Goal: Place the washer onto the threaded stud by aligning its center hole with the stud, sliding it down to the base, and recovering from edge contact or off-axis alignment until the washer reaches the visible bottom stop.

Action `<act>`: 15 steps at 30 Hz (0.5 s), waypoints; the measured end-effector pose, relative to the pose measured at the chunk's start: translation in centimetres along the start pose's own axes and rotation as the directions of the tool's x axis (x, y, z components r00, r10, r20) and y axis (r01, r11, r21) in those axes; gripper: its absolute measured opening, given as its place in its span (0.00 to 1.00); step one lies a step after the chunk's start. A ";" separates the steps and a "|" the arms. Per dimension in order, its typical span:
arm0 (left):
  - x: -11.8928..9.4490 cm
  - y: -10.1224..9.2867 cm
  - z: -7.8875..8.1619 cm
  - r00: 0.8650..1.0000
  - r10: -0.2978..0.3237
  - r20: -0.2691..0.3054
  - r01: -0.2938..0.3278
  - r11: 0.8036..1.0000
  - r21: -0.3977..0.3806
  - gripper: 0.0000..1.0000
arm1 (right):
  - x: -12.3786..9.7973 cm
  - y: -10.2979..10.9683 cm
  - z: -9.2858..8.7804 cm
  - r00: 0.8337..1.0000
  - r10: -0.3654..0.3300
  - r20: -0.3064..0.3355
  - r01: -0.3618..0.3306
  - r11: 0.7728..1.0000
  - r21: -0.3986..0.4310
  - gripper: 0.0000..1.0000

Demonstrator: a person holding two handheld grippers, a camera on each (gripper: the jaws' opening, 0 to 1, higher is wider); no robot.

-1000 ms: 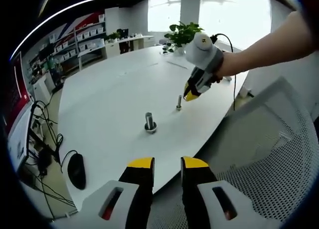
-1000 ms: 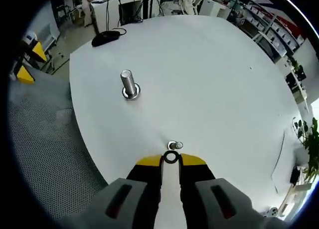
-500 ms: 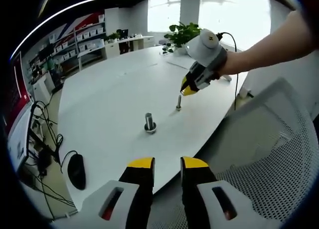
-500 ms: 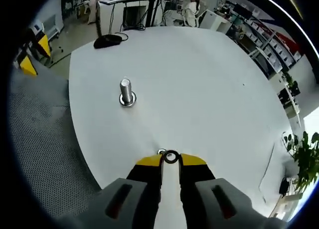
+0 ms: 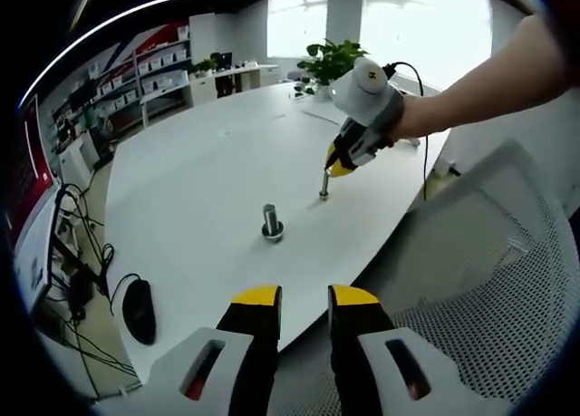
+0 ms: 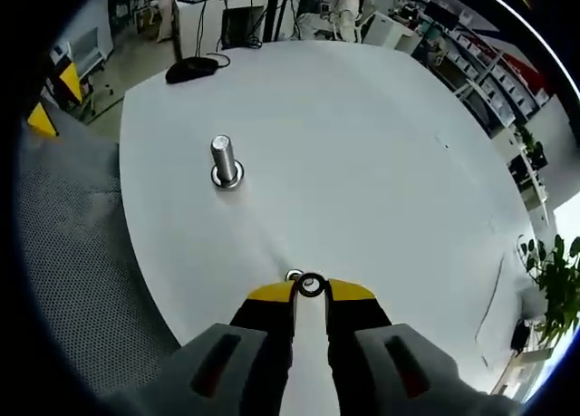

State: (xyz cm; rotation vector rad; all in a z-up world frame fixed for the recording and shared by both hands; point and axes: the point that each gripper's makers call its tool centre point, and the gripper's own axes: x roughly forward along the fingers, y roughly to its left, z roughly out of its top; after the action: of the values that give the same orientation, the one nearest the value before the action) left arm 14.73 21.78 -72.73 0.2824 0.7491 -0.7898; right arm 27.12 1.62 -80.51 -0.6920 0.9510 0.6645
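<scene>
My right gripper [image 6: 311,289] is shut on a small dark ring washer [image 6: 311,285], held at its yellow tips. The top of a slim threaded stud [image 6: 293,276] peeks out just left of the washer, so the hole sits slightly off the stud's axis. In the left gripper view the right gripper [image 5: 338,169] hovers at the top of that slim stud [image 5: 324,186], held by a person's hand. My left gripper [image 5: 304,297] stays back over the table's near edge, open with nothing between its jaws.
A thicker stud with a washer at its base [image 5: 271,223] [image 6: 223,161] stands on the white table [image 5: 199,180]. A black mouse [image 5: 139,309] [image 6: 188,68] lies near the edge, and a mesh chair [image 5: 471,271] stands beside the table. Plants [image 5: 331,62] stand at the far end.
The right gripper lifted a little, then came down and shifted closer over the slim stud, so the stud top now lies beside the washer instead of beyond it. The left gripper stayed still.
</scene>
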 end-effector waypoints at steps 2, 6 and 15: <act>0.0 0.0 0.0 1.000 0.002 0.000 -0.002 1.000 -0.001 0.18 | 0.2 -0.1 0.2 1.000 0.002 0.006 -0.002 1.000 0.002 0.15; 0.0 0.1 0.0 1.000 0.003 -0.002 -0.003 1.000 -0.002 0.18 | 0.6 0.1 0.3 1.000 0.017 -0.006 -0.017 1.000 -0.011 0.15; 0.0 0.2 -0.1 1.000 0.010 -0.006 -0.010 1.000 -0.007 0.18 | 1.5 0.4 0.2 0.999 0.042 -0.024 -0.042 0.999 -0.014 0.15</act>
State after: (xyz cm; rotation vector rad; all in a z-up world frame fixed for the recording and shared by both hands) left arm 14.83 21.98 -72.80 0.2823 0.7551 -0.7767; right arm 27.51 2.34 -81.84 -0.6956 0.9858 0.7024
